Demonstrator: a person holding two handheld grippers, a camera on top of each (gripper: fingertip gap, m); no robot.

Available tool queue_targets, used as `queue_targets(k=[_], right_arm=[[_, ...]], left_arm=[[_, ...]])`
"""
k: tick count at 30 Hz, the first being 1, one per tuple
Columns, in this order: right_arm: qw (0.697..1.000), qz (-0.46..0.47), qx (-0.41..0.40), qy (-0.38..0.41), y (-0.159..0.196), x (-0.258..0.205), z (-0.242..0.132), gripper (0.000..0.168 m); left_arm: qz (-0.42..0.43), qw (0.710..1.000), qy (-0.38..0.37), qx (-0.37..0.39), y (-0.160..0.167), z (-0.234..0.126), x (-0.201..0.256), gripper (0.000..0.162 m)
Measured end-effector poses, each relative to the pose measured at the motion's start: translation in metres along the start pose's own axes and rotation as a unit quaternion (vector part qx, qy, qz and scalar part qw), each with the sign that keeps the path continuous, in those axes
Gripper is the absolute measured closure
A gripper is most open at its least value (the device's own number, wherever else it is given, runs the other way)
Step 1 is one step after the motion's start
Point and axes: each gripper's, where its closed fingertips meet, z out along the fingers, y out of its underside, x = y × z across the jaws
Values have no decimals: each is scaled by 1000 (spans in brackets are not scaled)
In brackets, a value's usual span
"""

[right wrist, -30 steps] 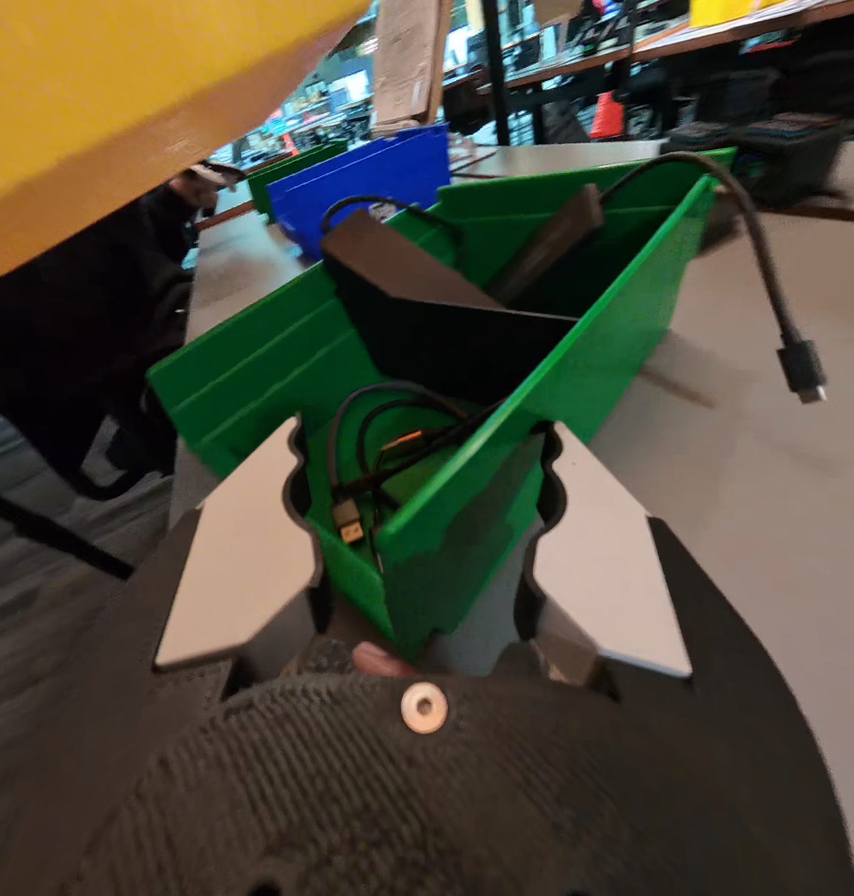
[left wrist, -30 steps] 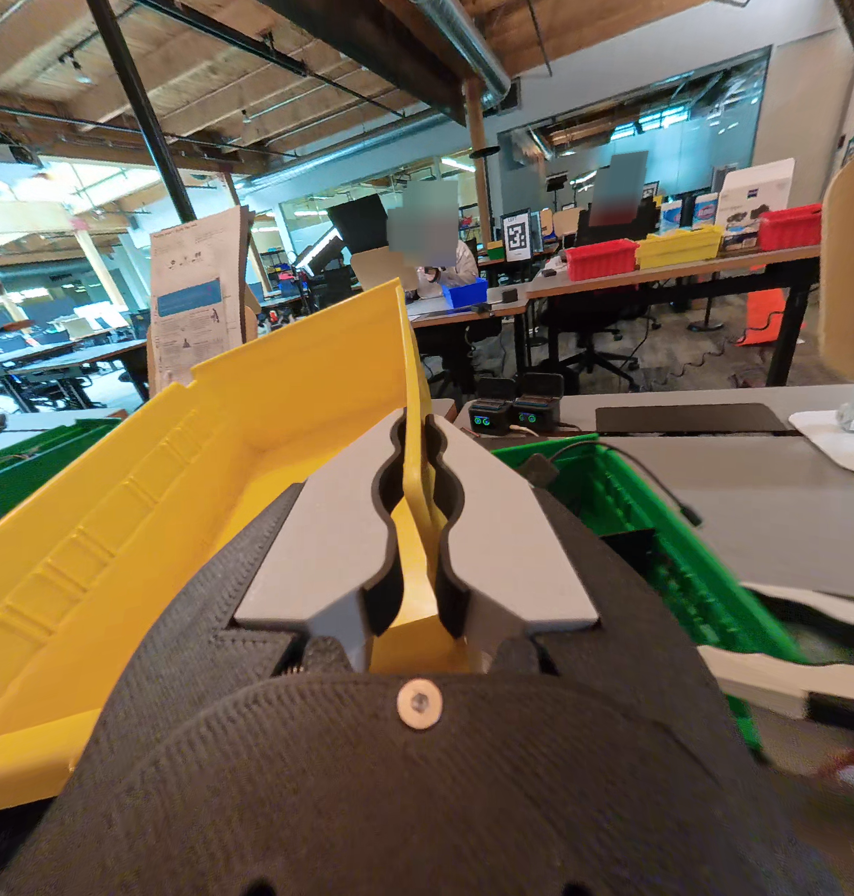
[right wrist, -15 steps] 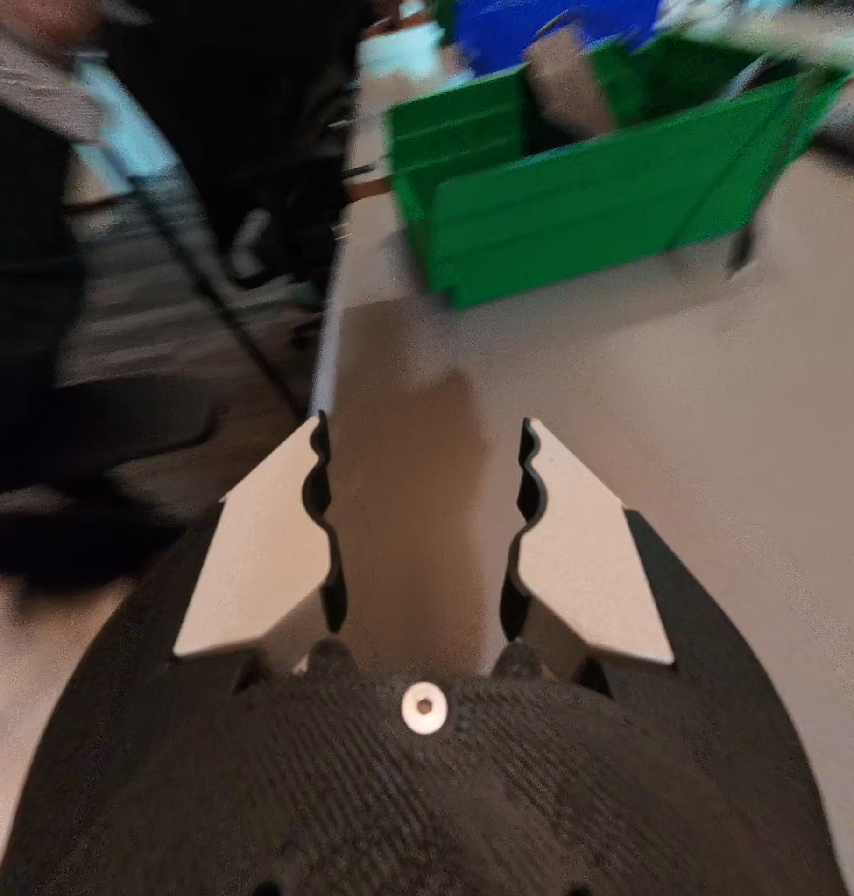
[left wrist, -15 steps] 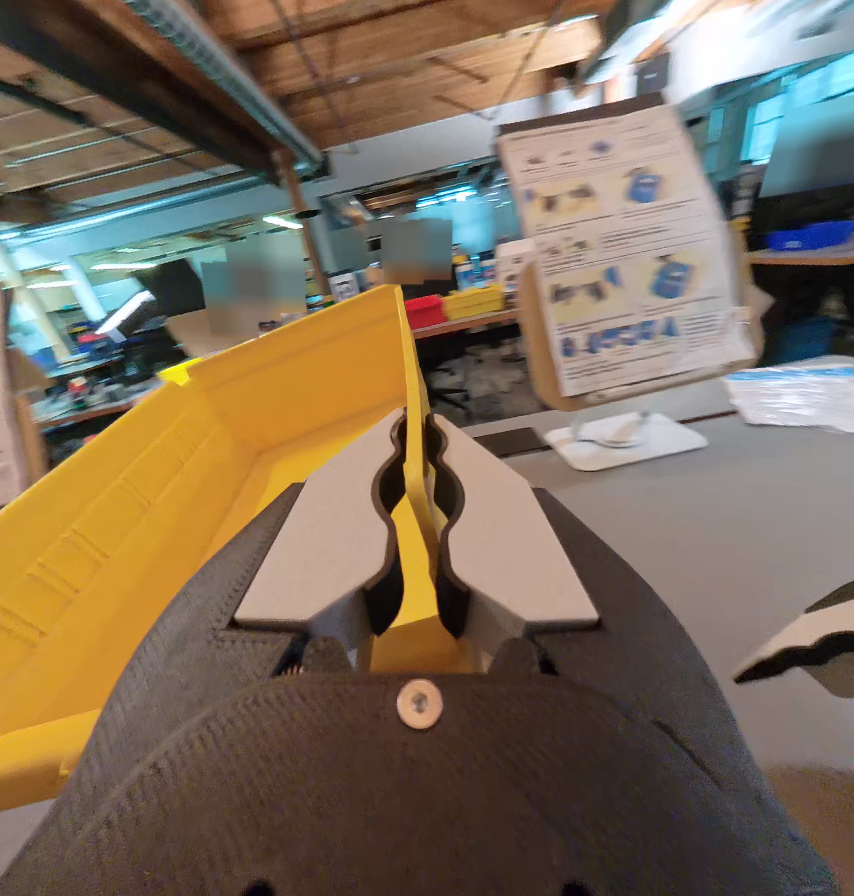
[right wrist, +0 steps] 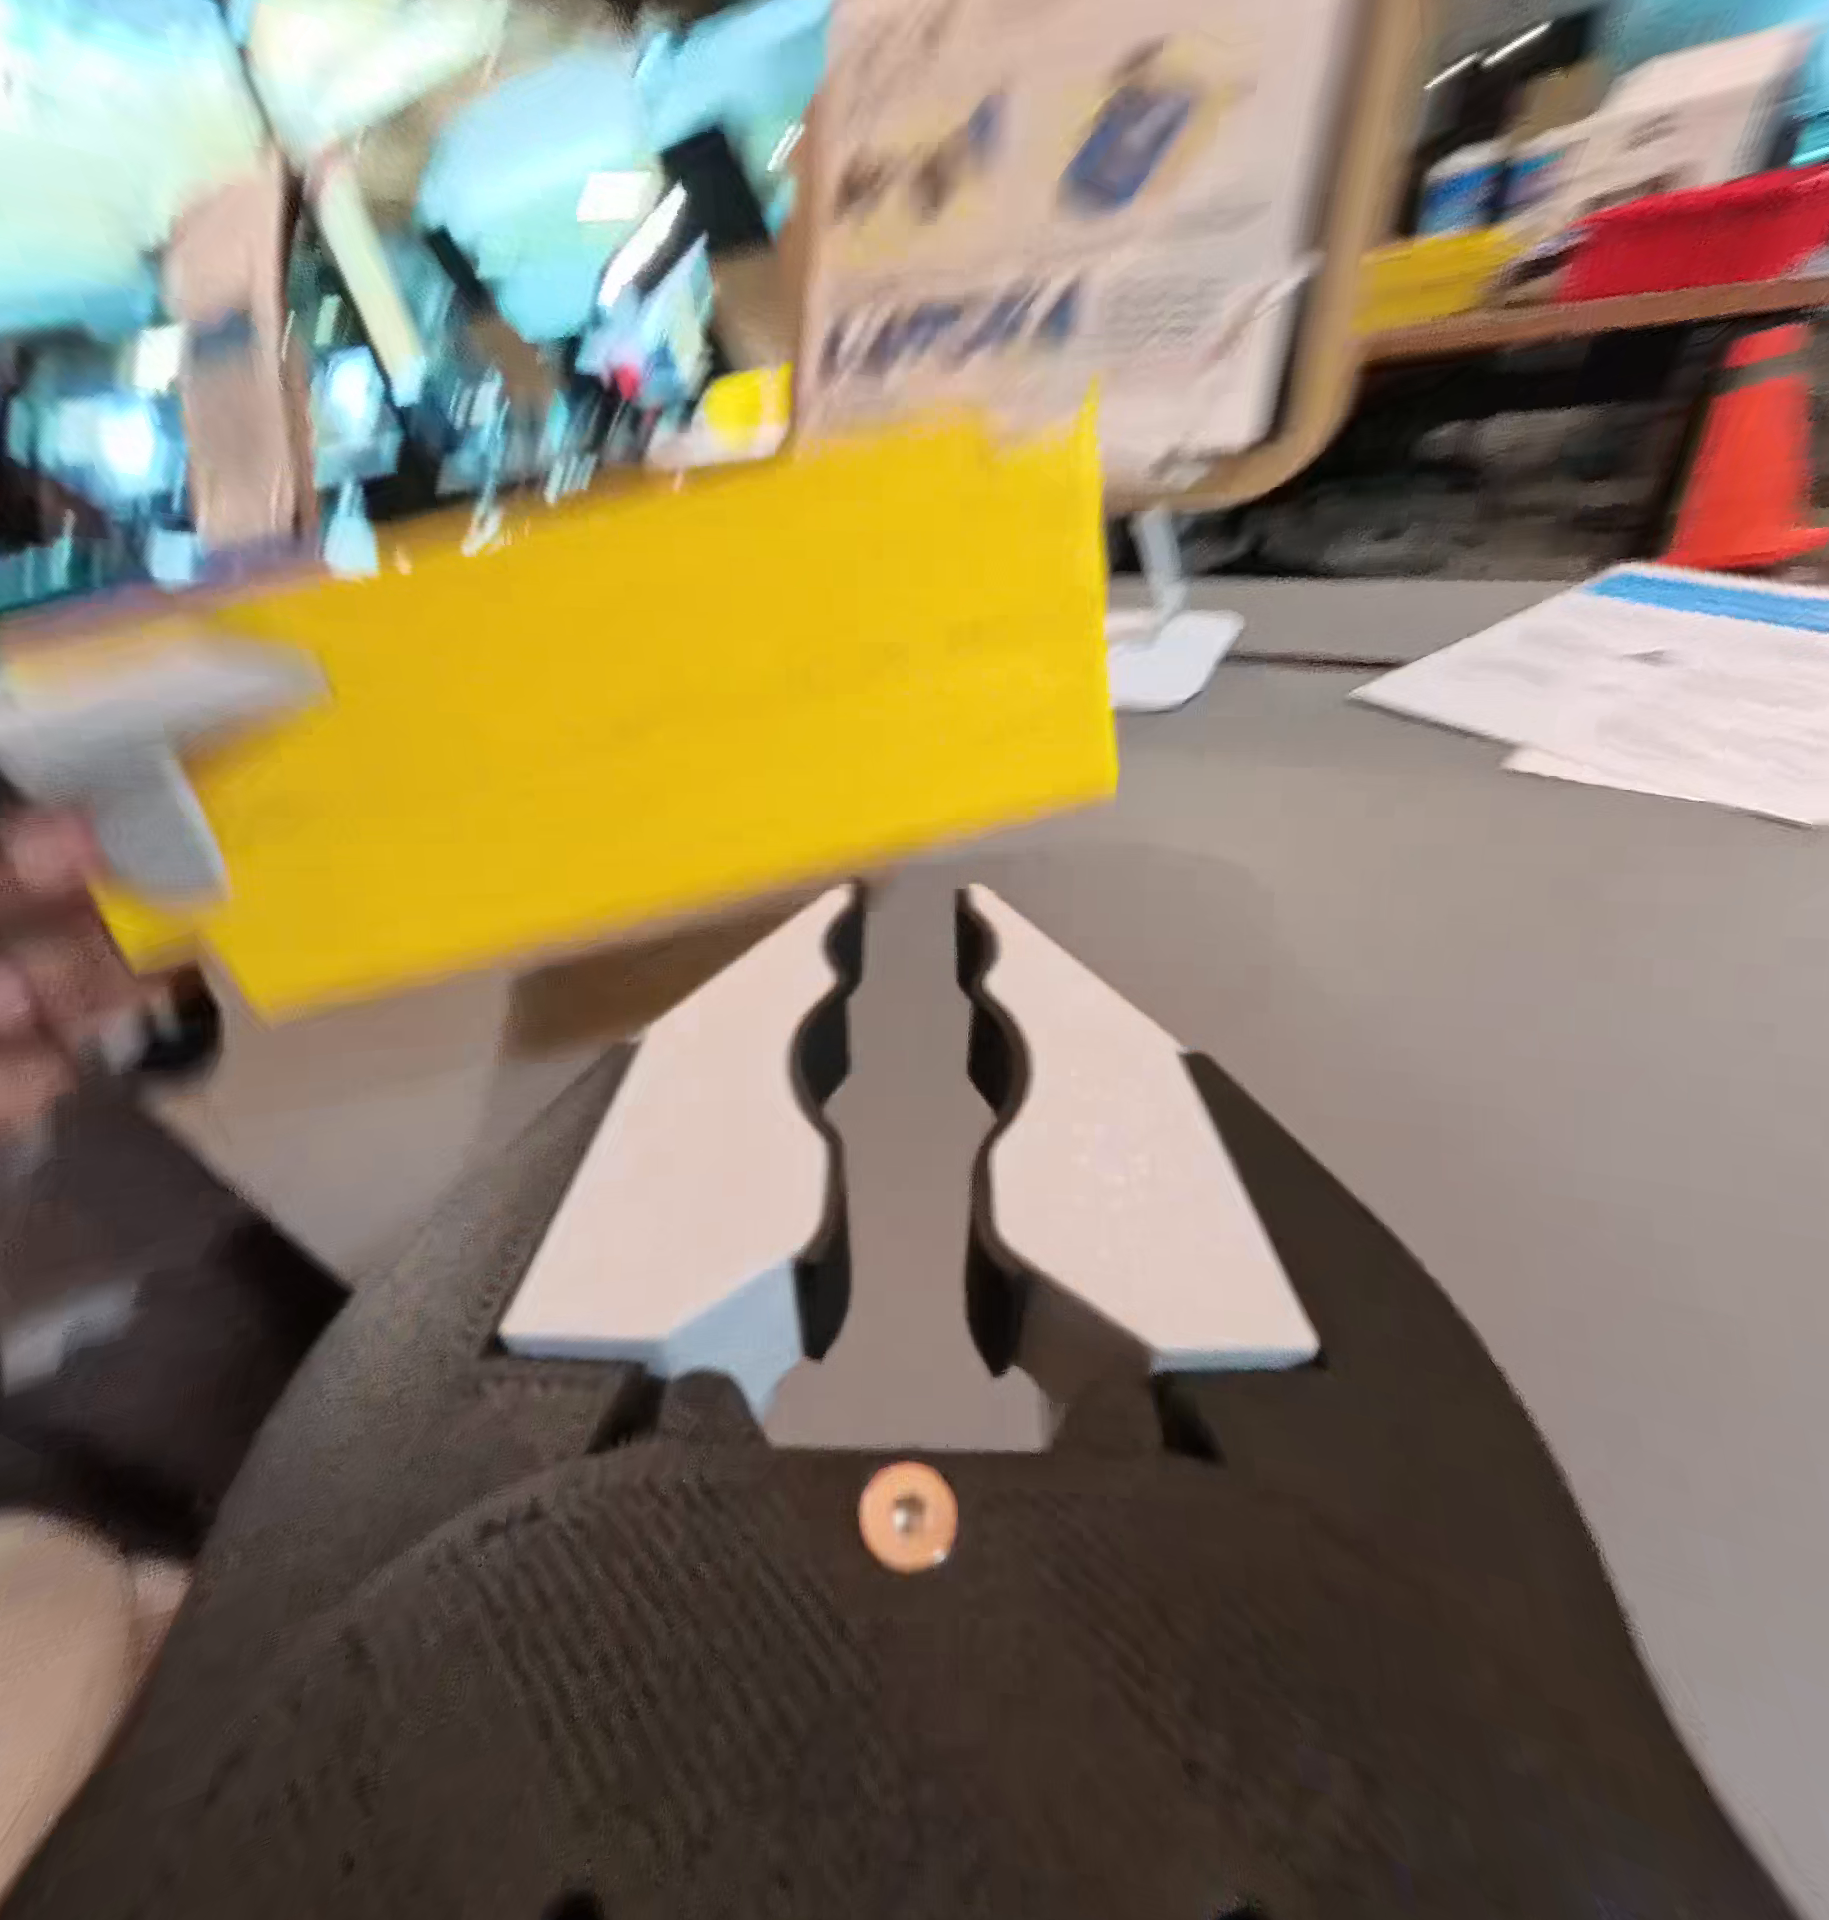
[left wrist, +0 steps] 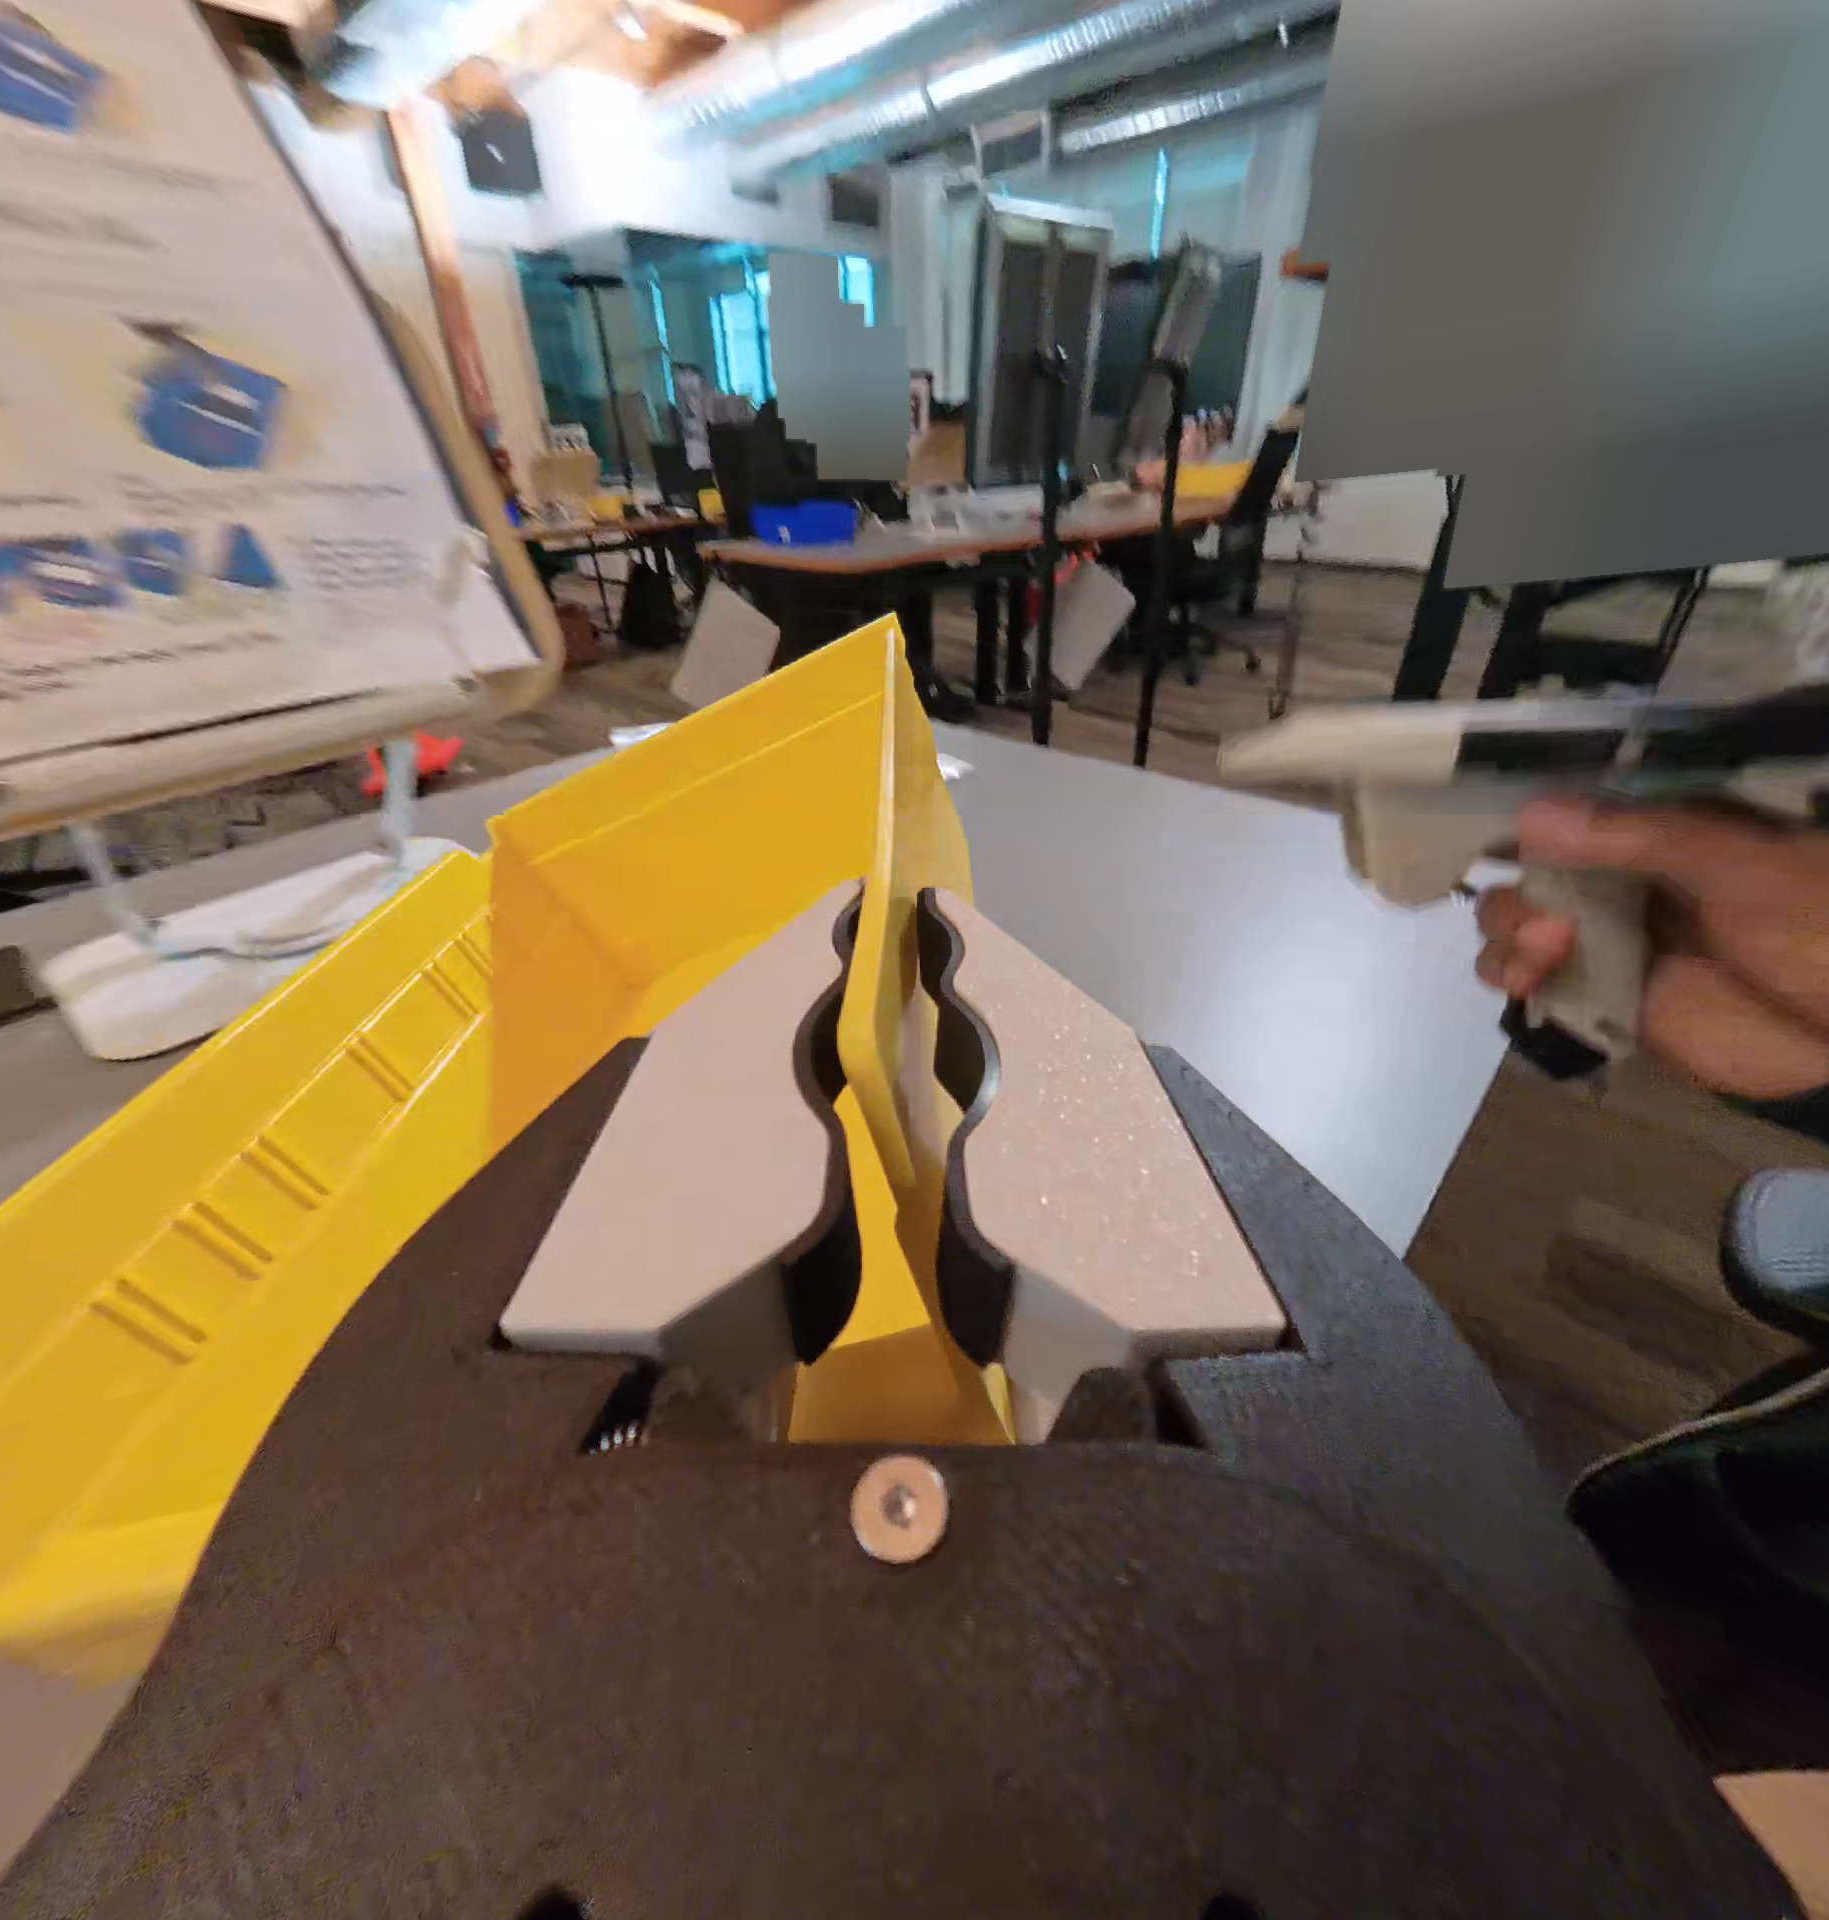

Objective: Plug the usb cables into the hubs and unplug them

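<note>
My left gripper (left wrist: 889,904) is shut on the right side wall of an empty yellow bin (left wrist: 370,1091) and holds it tilted above the grey table (left wrist: 1201,935). In the right wrist view the same yellow bin (right wrist: 629,675) hangs blurred in front, with the left gripper (right wrist: 110,748) and a hand at its left end. My right gripper (right wrist: 905,904) is drawn almost together, with only a narrow slit and nothing in it. It also shows in the left wrist view (left wrist: 1409,769), held by a hand at the right. No USB cable or hub is in view.
A printed sign board on a white stand (left wrist: 162,416) stands on the table behind the bin; it also shows in the right wrist view (right wrist: 1076,208). Loose paper sheets (right wrist: 1668,696) lie at the right. An orange cone (right wrist: 1751,436) and other desks stand beyond the table edge.
Both views have swung away from the green bin with the cables, which has left view. My right gripper's jaws have narrowed from wide open. My left gripper still holds the yellow bin.
</note>
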Motion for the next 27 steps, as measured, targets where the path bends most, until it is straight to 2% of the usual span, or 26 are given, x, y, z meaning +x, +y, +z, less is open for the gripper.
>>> queue_targets(k=[1,3,5,9,11,16,18,20,23,25,27], right_arm=[[998,31,46,0,-17,4,-9,168],[991,59,116,-9,-40,10,-25,168],[990,43,131,10,-42,21,-34,168],[995,8,99,33,-24,42,-31,163],[997,-3,57,54,-8,52,-26,168],[994,6,28,101,10,73,-35,168],[991,-13,27,132,12,82,-46,168],[986,-41,24,163,15,88,-57,168],[978,-70,9,195,23,88,-71,166],[973,-92,-8,213,28,85,-78,154],[969,-109,-35,220,37,80,-78,121]], left_arm=[[7,1000,7,-10,11,15,11,159],[19,1000,19,-11,25,42,29,159],[40,999,20,-13,33,70,43,159],[19,999,21,-43,53,127,67,161],[-7,999,17,-50,60,152,77,161],[-72,994,52,-59,72,186,110,158],[-107,987,85,-80,80,193,127,150],[-125,979,143,-71,73,190,147,134],[-130,965,218,-70,58,166,166,114],[-126,956,252,-78,52,140,167,109],[-112,953,269,-86,51,111,155,109]])
